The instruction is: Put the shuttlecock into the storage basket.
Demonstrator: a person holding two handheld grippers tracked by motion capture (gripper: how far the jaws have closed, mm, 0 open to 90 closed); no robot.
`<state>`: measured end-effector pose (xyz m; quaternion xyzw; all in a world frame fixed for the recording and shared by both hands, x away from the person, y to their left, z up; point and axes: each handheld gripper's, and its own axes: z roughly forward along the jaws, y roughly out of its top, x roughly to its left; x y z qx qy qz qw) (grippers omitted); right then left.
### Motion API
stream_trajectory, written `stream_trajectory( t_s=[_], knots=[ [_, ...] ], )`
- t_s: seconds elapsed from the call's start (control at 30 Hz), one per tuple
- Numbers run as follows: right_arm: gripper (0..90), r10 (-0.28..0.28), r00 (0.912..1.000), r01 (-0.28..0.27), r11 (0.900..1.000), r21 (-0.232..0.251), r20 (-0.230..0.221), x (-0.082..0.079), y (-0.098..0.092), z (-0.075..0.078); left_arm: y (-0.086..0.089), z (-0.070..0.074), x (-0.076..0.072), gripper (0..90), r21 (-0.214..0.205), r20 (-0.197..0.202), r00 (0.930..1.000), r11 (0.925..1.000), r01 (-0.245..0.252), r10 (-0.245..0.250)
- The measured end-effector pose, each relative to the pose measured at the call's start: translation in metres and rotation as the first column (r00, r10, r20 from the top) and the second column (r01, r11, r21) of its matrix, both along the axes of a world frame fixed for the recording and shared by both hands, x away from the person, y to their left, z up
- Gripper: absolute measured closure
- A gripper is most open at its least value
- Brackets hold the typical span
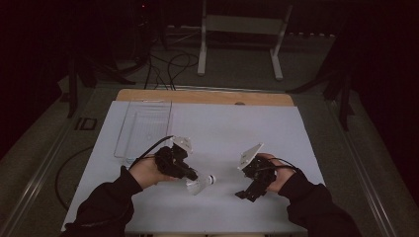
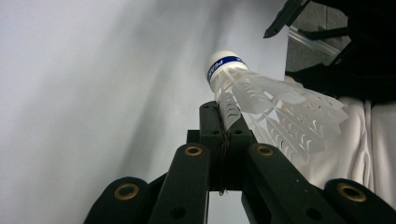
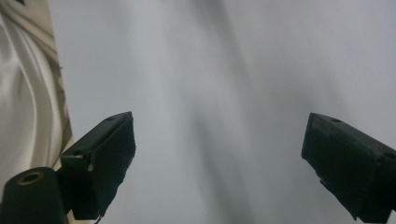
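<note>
One shuttlecock (image 1: pixel 200 183) sits at lower centre of the high view. Two grippers show there: the left gripper (image 1: pixel 193 175) and the right gripper (image 1: pixel 245 194). One clear tray (image 1: pixel 144 127) lies upper left on the one table (image 1: pixel 222 128). One white stand (image 1: pixel 242 24) is at top.

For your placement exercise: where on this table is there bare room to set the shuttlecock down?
The white table cover lies bare right of the clear tray, and also between the left hand-held gripper, shut on the shuttlecock, and the open right hand-held gripper. The far-left corner around the tray is crowded.
</note>
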<state>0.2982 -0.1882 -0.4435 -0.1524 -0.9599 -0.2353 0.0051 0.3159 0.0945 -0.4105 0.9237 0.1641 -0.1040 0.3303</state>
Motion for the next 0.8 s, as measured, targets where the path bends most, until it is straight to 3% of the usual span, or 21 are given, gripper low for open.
stream_trajectory(
  t_s=[0.3,0.5,0.8],
  knots=[
    [9.8,-0.03,0.9995,0.029,0.9995,0.011,0.014,-0.001,-0.01,-0.009,0.011,0.006,0.004,90.0,-0.025,0.005,0.9992,0.9989,-0.039,0.039],
    [9.8,-0.04,0.9969,0.038,0.9987,0.035,0.067,-0.004,-0.019,-0.016,0.021,0.014,0.007,90.0,-0.033,0.039,0.9967,0.9971,-0.069,0.071],
    [9.8,-0.034,0.9969,0.028,0.9963,0.081,0.071,-0.009,-0.028,-0.027,0.038,0.025,0.014,90.0,-0.056,0.075,0.9896,0.9913,-0.119,0.123]
  ],
)
